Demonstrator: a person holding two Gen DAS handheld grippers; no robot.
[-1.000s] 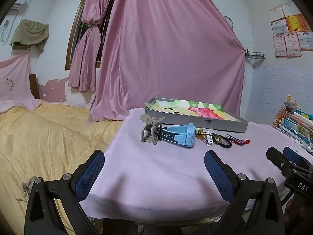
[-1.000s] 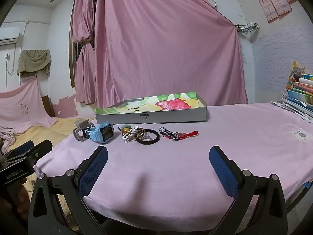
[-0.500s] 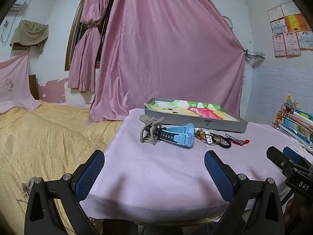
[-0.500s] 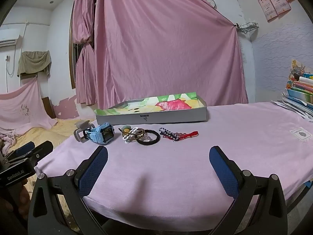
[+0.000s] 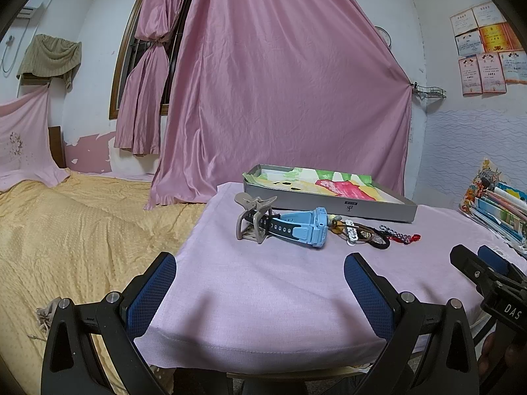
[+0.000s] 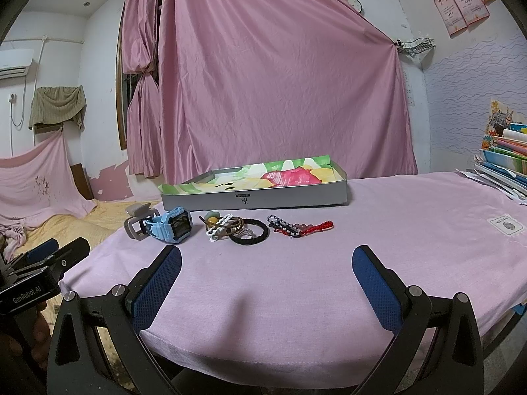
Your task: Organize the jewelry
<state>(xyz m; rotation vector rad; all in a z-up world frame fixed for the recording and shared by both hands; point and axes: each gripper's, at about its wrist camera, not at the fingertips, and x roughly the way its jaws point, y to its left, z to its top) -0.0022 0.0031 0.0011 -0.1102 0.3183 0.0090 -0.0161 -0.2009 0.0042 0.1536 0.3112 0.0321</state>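
A row of jewelry lies on the pink-covered table [image 6: 378,230] in front of a shallow grey box [image 6: 257,194] with a colourful lining. From the left: a beige claw hair clip [image 5: 252,219], a light blue watch [image 5: 296,228] [image 6: 171,228], a white chain link and black hair tie [image 6: 248,230], and a red and black-white cord bracelet [image 6: 301,227]. My left gripper [image 5: 260,283] is open and empty at the table's near left corner. My right gripper [image 6: 266,276] is open and empty at the near edge. Both are well short of the items.
A stack of books and papers [image 6: 504,161] stands at the table's right side. A bed with a yellow cover [image 5: 66,230] lies left of the table. Pink curtains [image 6: 263,82] hang behind. A small white tag [image 6: 504,225] lies on the cloth at right.
Both views have shifted only slightly; the grippers stay open and the jewelry has not moved.
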